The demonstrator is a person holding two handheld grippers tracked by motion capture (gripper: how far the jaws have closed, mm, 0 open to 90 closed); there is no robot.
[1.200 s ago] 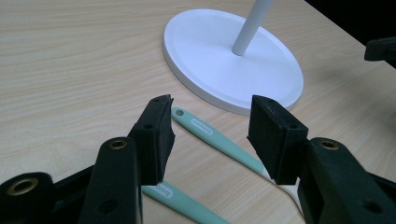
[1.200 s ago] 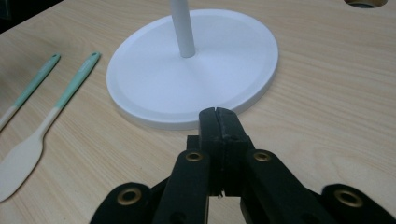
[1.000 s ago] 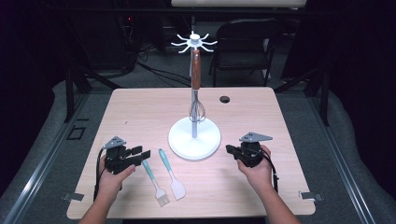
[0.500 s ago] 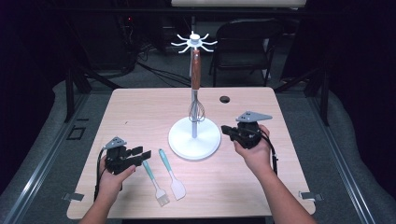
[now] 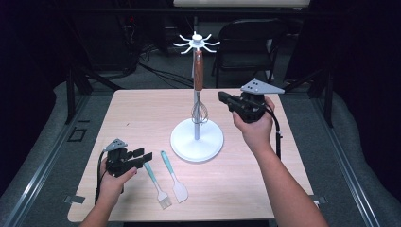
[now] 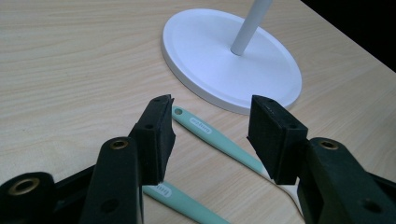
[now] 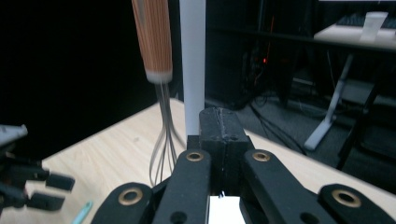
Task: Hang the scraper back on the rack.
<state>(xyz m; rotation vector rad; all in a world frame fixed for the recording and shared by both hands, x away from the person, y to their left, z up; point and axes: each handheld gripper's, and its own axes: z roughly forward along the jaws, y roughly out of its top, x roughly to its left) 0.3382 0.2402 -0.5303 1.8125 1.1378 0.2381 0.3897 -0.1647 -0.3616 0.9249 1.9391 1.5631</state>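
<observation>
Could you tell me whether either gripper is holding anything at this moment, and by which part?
Nothing is held. The left gripper is open above the teal handles; the right gripper is shut empty near the whisk.

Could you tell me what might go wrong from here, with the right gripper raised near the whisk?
The right gripper is shut and close to the whisk on the stand; going in shut, it might knock the whisk swinging or tip the stand instead of gripping.

The left gripper sits open over the brush and spatula; closing carelessly might catch both handles.
</observation>
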